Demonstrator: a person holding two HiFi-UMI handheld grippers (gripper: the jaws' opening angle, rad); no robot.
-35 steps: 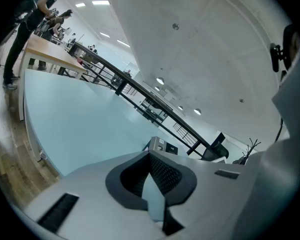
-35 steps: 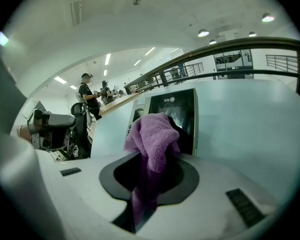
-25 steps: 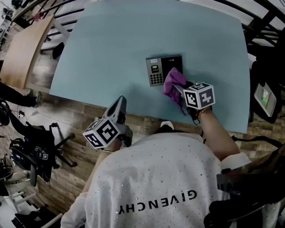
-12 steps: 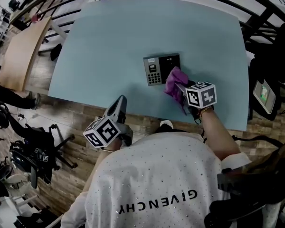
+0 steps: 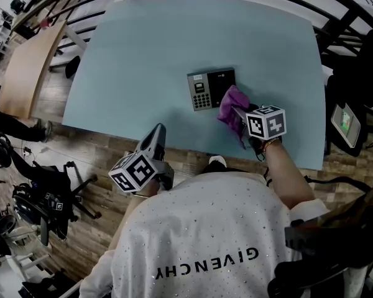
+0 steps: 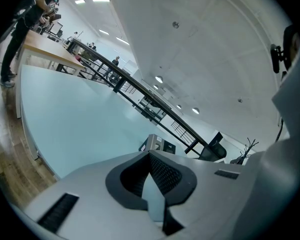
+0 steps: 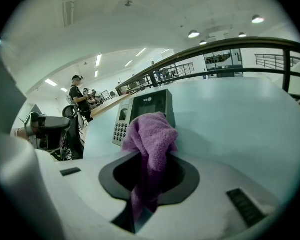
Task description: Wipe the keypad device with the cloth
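Far left: a wooden desk (image 5: 25, 73) and black chairs (image 5: 46, 194) stand on plank floor, well apart from the work. Left gripper (image 5: 156, 132): jaws pressed together on nothing, held over the near edge of the pale blue table (image 5: 149, 48). Centre: the keypad device (image 5: 210, 89) lies on the table, its keys on the left part. A purple cloth (image 5: 231, 106) covers the device's right end, pinched between the closed jaws of the right gripper (image 5: 239, 115).
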